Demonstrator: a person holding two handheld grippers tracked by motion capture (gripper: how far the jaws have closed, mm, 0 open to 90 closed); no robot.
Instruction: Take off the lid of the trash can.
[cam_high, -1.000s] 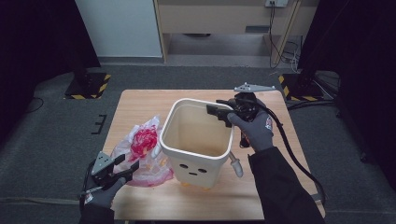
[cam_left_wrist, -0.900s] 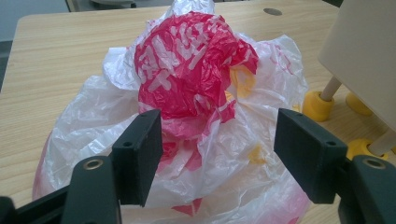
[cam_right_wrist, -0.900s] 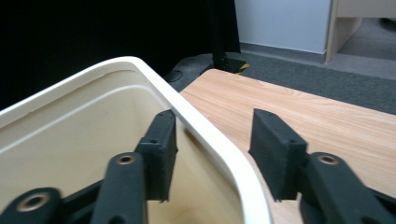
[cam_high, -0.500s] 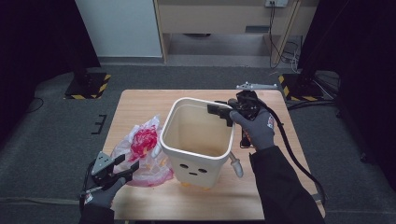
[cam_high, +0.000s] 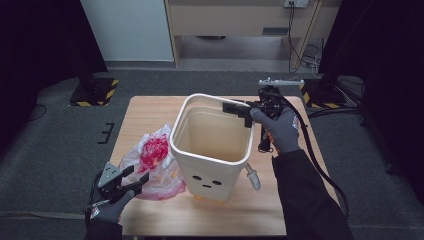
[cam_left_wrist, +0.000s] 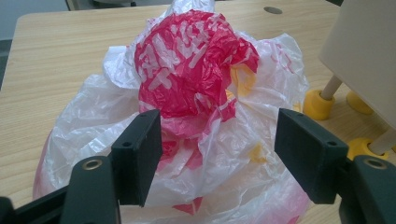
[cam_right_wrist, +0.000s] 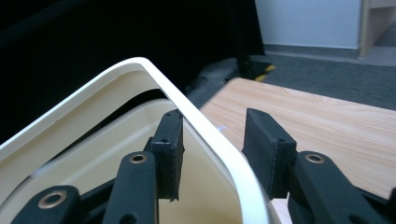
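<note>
A cream bin (cam_high: 212, 150) with a dotted face and small legs stands mid-table. My right gripper (cam_high: 241, 110) is at its far right rim. In the right gripper view the right gripper (cam_right_wrist: 215, 154) is open astride the bin's rim (cam_right_wrist: 205, 135), one jaw inside the wall and one outside. A crumpled red and white plastic bag (cam_high: 155, 162) lies left of the bin, touching it. My left gripper (cam_high: 140, 173) sits at the bag's near edge. Close up, the left gripper (cam_left_wrist: 217, 158) stands open with the bag (cam_left_wrist: 191, 70) bulging between its jaws.
The bin's yellow feet (cam_left_wrist: 317, 103) rest on the wooden table (cam_high: 145, 112) just right of the bag. A black cable (cam_high: 320, 165) trails from the right gripper along the sleeve. Table edges drop to dark carpet; hazard-striped bases (cam_high: 95, 92) stand behind.
The right gripper has shifted slightly up and away at the bin's far rim. The left gripper has stayed at the bag.
</note>
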